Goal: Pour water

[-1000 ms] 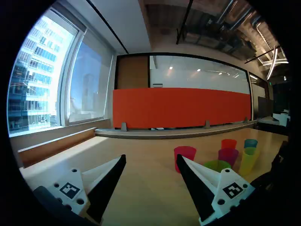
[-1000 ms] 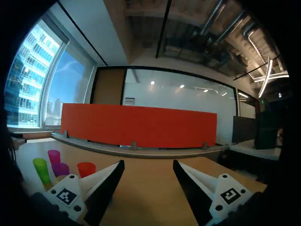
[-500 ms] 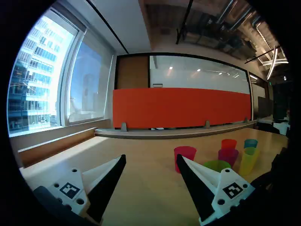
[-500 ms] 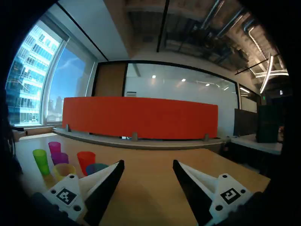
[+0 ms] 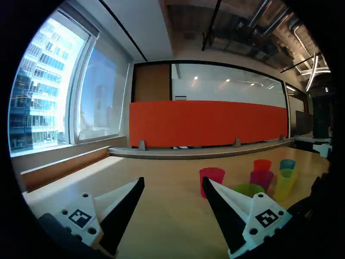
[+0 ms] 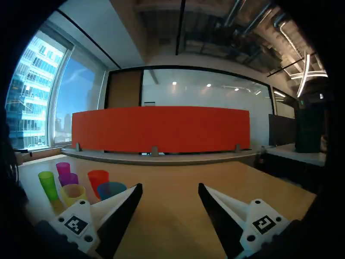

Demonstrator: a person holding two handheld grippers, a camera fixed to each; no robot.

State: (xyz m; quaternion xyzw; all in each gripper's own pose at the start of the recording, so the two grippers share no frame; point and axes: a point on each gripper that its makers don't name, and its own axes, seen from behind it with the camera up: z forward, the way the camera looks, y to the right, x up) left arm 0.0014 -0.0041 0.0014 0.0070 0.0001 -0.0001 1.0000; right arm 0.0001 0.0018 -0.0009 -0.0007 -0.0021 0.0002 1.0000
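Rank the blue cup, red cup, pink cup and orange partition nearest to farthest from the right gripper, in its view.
1. blue cup, lower left
2. red cup, just behind it
3. pink cup, farther left and back
4. orange partition, spanning the background

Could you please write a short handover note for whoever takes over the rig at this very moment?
Left claw: open, empty, pointing across the wooden table.
Right claw: open, empty, over the same table.
Six coloured cups stand grouped between the claws; the pink cup is nearest the left claw, the blue cup nearest the right.
Done: nothing grasped, no pouring seen.
Left: take a cup and pour; whether any holds water cannot be told.
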